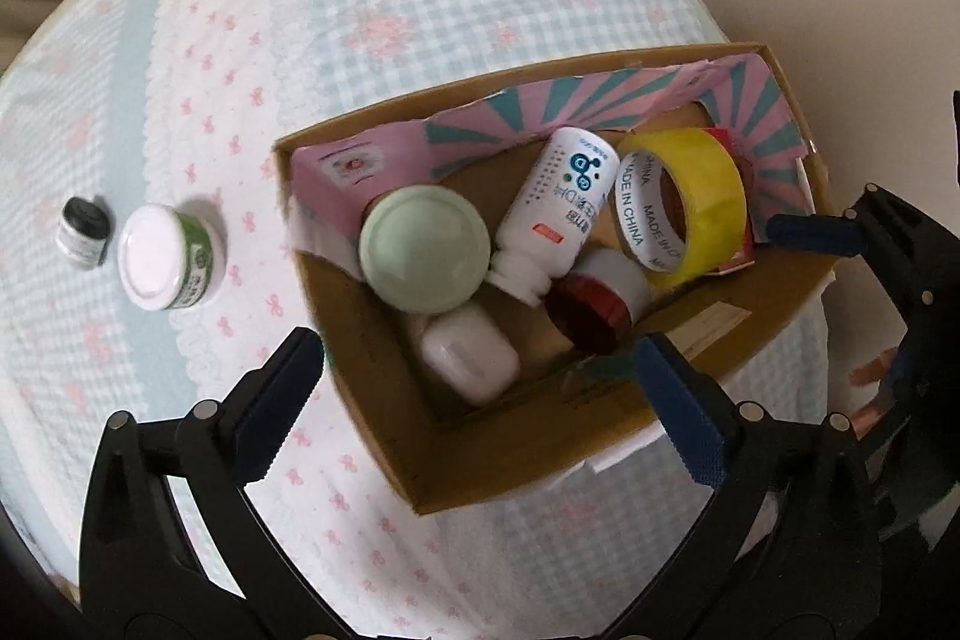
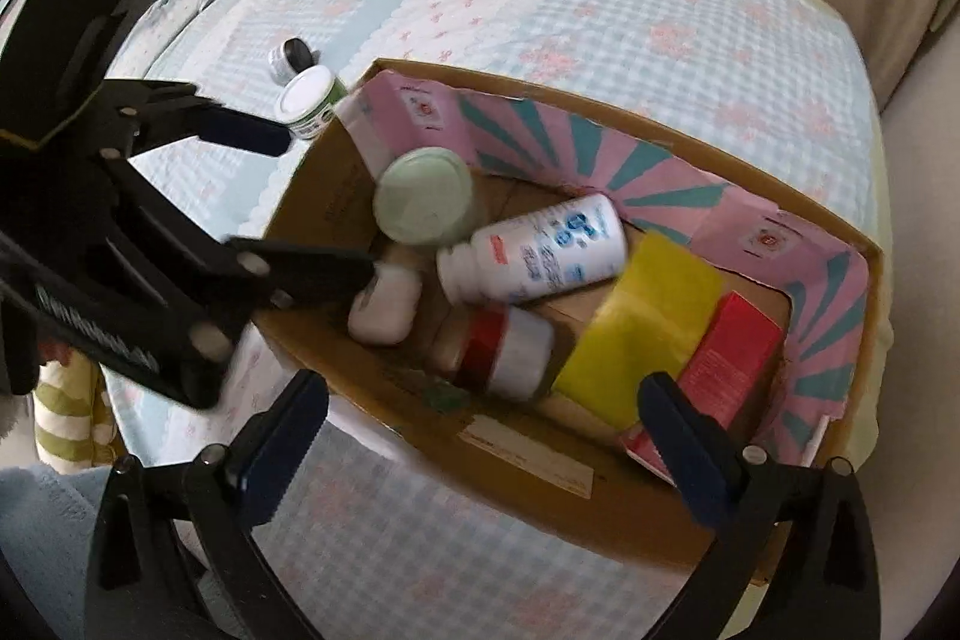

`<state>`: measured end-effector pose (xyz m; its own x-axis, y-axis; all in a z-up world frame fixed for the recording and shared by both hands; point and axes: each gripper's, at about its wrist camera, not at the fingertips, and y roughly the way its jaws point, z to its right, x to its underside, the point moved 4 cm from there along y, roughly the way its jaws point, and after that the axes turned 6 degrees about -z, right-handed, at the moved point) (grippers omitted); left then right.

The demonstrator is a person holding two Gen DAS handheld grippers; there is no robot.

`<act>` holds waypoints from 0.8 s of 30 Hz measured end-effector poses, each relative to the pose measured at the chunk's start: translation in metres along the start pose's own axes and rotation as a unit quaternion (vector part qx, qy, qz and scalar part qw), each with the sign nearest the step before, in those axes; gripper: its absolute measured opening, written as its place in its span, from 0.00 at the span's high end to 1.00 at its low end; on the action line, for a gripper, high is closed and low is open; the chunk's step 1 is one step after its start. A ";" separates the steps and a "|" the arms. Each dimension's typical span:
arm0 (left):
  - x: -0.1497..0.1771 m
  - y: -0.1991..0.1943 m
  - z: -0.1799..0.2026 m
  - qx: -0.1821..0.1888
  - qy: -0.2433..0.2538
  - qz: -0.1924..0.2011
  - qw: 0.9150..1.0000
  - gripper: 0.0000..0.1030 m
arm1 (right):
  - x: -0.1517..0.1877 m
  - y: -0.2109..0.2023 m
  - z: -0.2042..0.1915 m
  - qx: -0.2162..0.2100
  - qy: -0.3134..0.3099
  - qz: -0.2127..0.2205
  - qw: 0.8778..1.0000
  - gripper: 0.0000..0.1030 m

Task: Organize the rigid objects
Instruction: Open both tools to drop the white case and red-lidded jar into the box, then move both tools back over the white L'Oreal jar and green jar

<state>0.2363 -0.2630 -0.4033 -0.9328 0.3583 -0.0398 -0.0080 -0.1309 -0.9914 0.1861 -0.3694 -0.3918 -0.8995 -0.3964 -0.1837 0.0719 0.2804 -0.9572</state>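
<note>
Cardboard box (image 1: 384, 436) nearly filled; green-labelled jar (image 1: 171, 259) stands outside to its left, nearer the left gripper (image 1: 474, 403); both grippers gape wide, empty.

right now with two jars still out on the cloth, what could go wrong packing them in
1. The cardboard box already looks crowded; dropping another jar in may knock the lying white bottle or yellow tape roll.
2. The green-label jar and small dark-capped jar stand close together, so open fingers could bump one while taking the other.
</note>
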 end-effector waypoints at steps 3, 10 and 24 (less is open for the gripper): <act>0.004 0.000 -0.007 -0.003 -0.005 -0.002 1.000 0.00 | 0.003 -0.002 0.003 0.002 0.012 0.005 1.000 0.00; 0.012 -0.006 -0.015 -0.009 -0.008 0.000 1.000 0.00 | 0.003 -0.006 0.002 0.018 0.021 0.009 1.000 0.00; 0.041 -0.053 -0.029 -0.022 -0.021 0.038 0.999 0.00 | 0.001 -0.035 -0.006 0.049 0.038 0.016 0.998 0.00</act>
<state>0.2092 -0.2143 -0.3563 -0.9446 0.3089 -0.1113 0.0793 -0.1143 -0.9903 0.1802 -0.3739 -0.3565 -0.9256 -0.3205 -0.2015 0.1405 0.2035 -0.9690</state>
